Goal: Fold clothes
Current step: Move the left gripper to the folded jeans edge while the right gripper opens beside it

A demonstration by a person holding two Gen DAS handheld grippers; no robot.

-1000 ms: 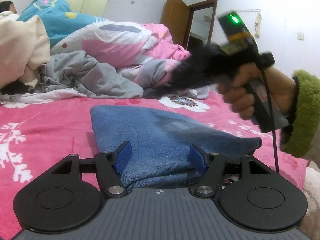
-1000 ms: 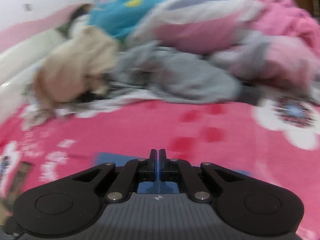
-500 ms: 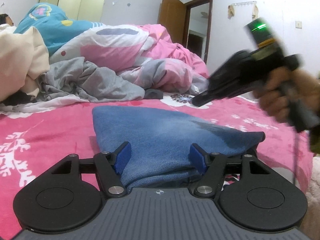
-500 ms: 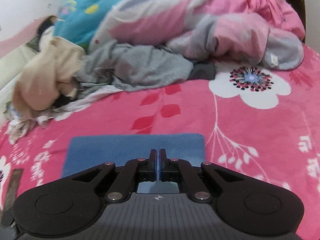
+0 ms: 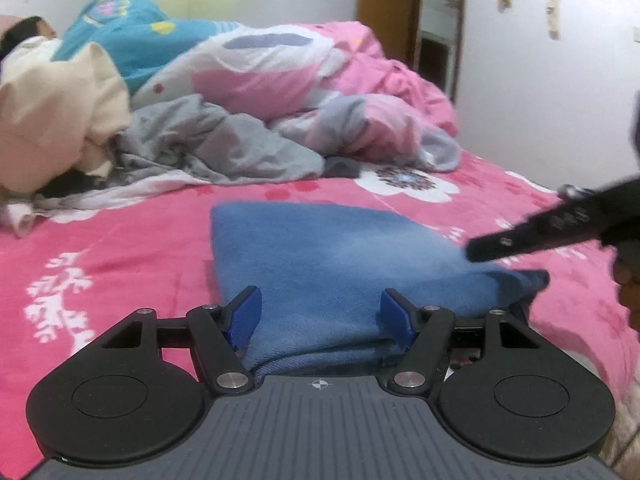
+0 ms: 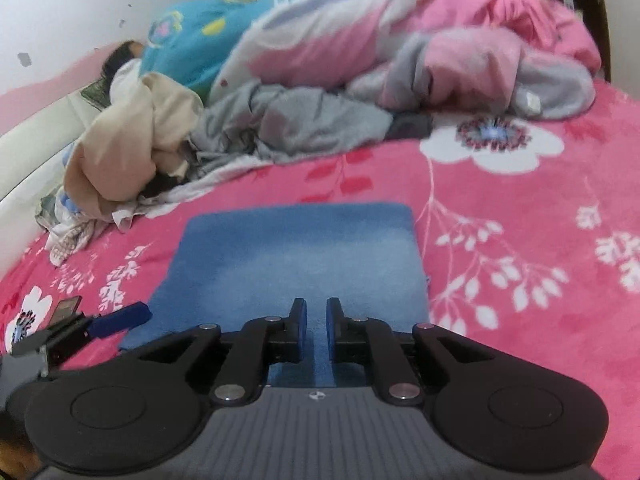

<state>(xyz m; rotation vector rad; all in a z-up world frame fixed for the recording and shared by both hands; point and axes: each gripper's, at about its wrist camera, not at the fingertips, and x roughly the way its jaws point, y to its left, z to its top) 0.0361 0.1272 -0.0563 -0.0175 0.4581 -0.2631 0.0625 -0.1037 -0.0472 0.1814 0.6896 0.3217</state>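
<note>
Open pink bedspread [image 6: 500, 200] flanking the folded blue garment [image 6: 304, 248]; heaped laundry [image 6: 280, 128] blocking beyond.

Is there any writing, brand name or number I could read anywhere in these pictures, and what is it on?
No readable text in either view.
Left claw body: only a small crosshair mark, no letters.
Right claw body: the same crosshair mark, no words.
White tag on the pink and grey quilt: too small and blurred to read.
Pink bedspread and blue folded cloth: flower patterns or plain cloth, no writing.
</note>
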